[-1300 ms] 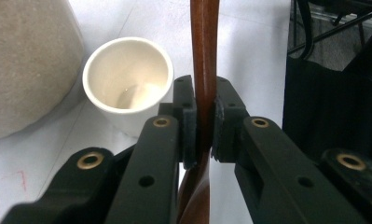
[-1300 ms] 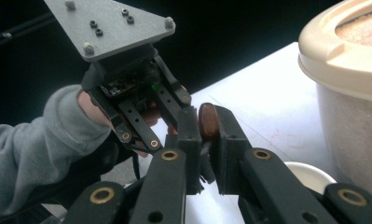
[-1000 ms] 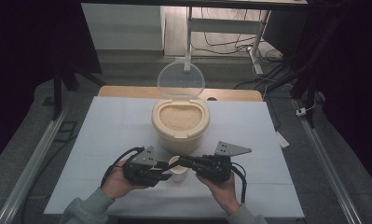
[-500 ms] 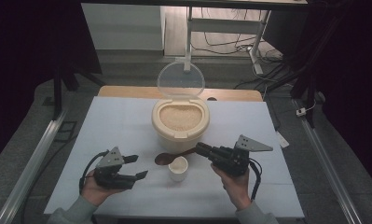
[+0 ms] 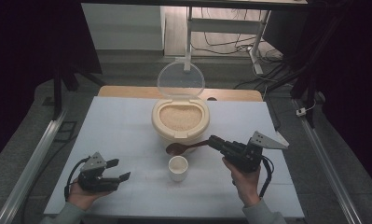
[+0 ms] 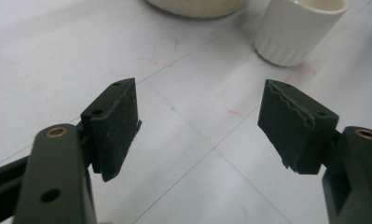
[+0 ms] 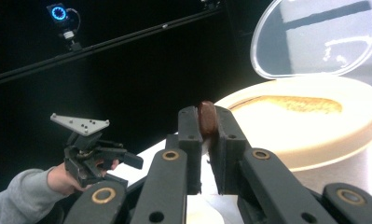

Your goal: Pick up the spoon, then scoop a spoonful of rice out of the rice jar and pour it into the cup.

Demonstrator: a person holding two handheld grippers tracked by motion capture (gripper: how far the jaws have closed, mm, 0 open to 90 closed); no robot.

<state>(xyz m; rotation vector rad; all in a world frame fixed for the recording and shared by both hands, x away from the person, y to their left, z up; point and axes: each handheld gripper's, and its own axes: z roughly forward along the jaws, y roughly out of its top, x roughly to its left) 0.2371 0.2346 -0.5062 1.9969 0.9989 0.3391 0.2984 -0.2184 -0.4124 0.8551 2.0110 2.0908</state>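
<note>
**Spoon held over cup, left gripper free**

Right gripper (image 5: 215,141) was clamped on the brown spoon (image 5: 183,147) handle; the bowl hung at 12 o'clock of the white cup (image 5: 178,168), near the open rice container (image 5: 180,119). Left gripper (image 5: 118,170), at 9 o'clock of the cup, had just been opening, nothing between its jaws.

Cup (image 6: 301,29) top cut off by frame, spoon (image 7: 207,117) handle hidden between claw pads

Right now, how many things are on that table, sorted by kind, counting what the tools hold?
Tubs of rice, lid open: 1
Small white cups: 1
Brown spoons, clamped in the right tool: 1
Total: 3
</note>
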